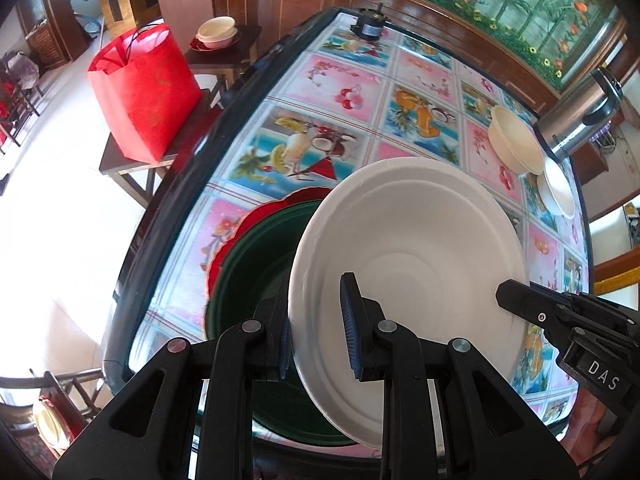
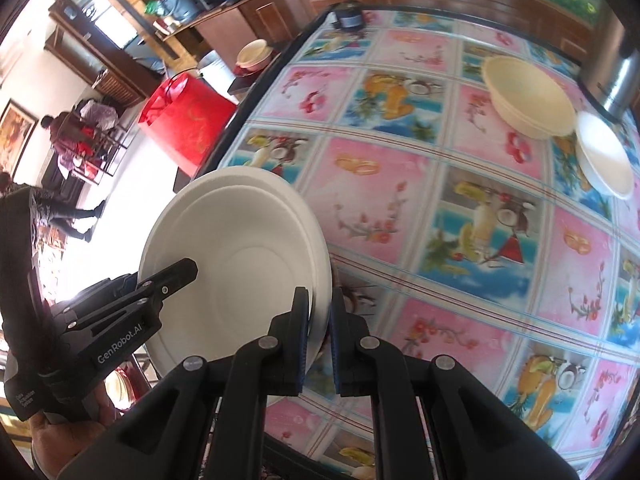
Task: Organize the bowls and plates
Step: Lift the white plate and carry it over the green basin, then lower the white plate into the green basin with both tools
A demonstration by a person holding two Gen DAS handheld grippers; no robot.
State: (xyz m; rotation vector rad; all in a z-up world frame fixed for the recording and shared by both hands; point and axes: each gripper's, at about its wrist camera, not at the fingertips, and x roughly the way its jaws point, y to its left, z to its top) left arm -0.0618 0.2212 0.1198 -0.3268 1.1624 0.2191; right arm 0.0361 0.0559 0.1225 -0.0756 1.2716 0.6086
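Note:
A white paper plate (image 1: 404, 248) is held tilted above the table between both grippers; it also shows in the right wrist view (image 2: 240, 248). My left gripper (image 1: 316, 328) straddles its left rim with the pads apart, a gap showing. My right gripper (image 2: 320, 320) is shut on its right rim and shows in the left wrist view (image 1: 520, 304). Under the plate lie a dark green plate (image 1: 256, 264) on a red scalloped plate (image 1: 236, 232). A cream bowl (image 2: 528, 96) and a white bowl (image 2: 604, 156) sit at the table's far right.
The table (image 2: 400, 184) has a fruit-print cover and a dark rim. A steel flask (image 1: 580, 116) stands by the bowls, a small black device (image 1: 370, 24) at the far edge. A red bag (image 1: 144, 88) and stacked bowls (image 1: 216, 32) rest on side tables left.

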